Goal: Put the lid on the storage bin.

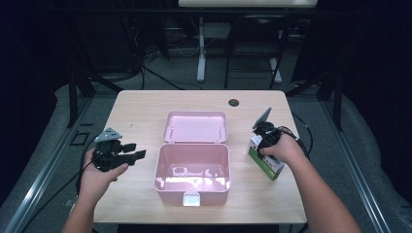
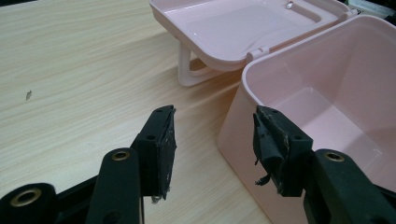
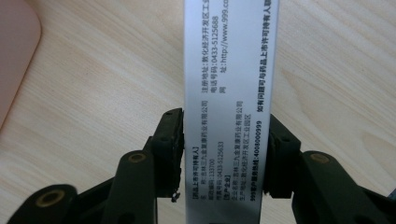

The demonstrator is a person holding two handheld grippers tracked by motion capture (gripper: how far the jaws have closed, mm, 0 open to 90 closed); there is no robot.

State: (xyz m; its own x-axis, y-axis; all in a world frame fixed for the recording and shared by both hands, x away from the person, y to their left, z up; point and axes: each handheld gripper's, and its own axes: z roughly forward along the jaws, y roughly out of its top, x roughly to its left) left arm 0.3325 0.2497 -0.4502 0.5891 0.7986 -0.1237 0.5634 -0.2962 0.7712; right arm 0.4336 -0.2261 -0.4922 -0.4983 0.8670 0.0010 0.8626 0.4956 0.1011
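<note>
Fingers of your right gripper (image 3: 224,140) pressed both sides of the white-and-green carton (image 1: 265,158), right of the pink box (image 1: 192,167); that wrist bent downward. Your left gripper (image 2: 215,140) hung spread, empty, level beside the box.

**A dim lab recording bay**

A pale wooden table (image 1: 145,104) stands on grey carpet (image 1: 58,116), ringed by black frame struts (image 1: 75,87) and dark curtains. Loose cables (image 1: 160,77) trail across the floor beneath another desk's legs (image 1: 200,53) behind.
</note>
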